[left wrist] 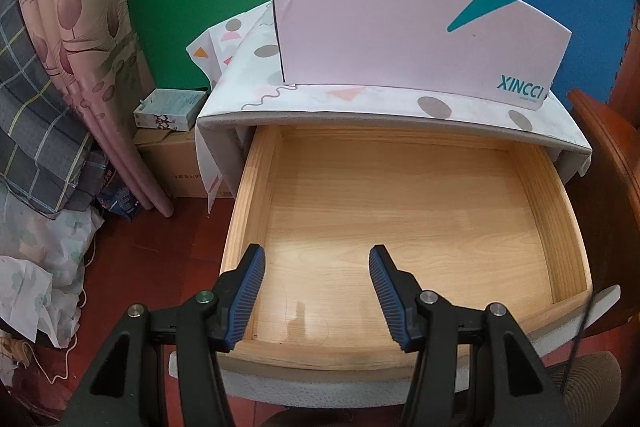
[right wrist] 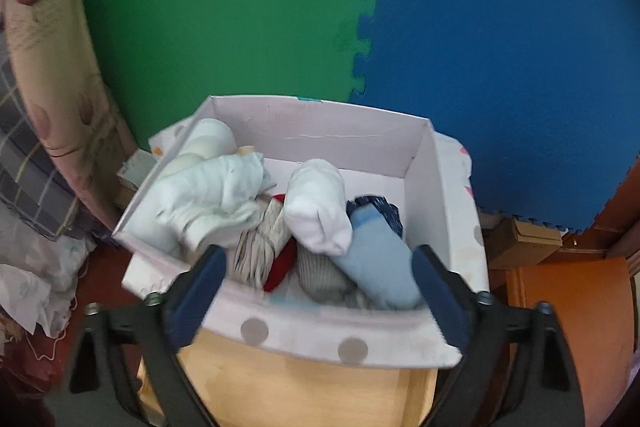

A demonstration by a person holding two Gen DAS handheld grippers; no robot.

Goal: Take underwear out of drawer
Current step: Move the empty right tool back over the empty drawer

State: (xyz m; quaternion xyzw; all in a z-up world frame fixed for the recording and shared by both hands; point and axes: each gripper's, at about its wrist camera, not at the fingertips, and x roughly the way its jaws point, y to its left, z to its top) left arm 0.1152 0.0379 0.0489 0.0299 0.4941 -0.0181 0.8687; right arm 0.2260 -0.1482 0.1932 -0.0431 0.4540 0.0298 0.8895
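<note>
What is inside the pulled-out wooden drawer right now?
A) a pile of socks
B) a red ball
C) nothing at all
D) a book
C: the left wrist view shows only the bare bottom of the light wooden drawer, while the rolled clothes sit up in the pale pink cardboard box.

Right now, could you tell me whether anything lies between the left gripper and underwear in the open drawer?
Nothing blocks the left gripper, but the visible part of the drawer holds no underwear. Rolled garments fill the pink box on top; the right gripper is open above them.
</note>
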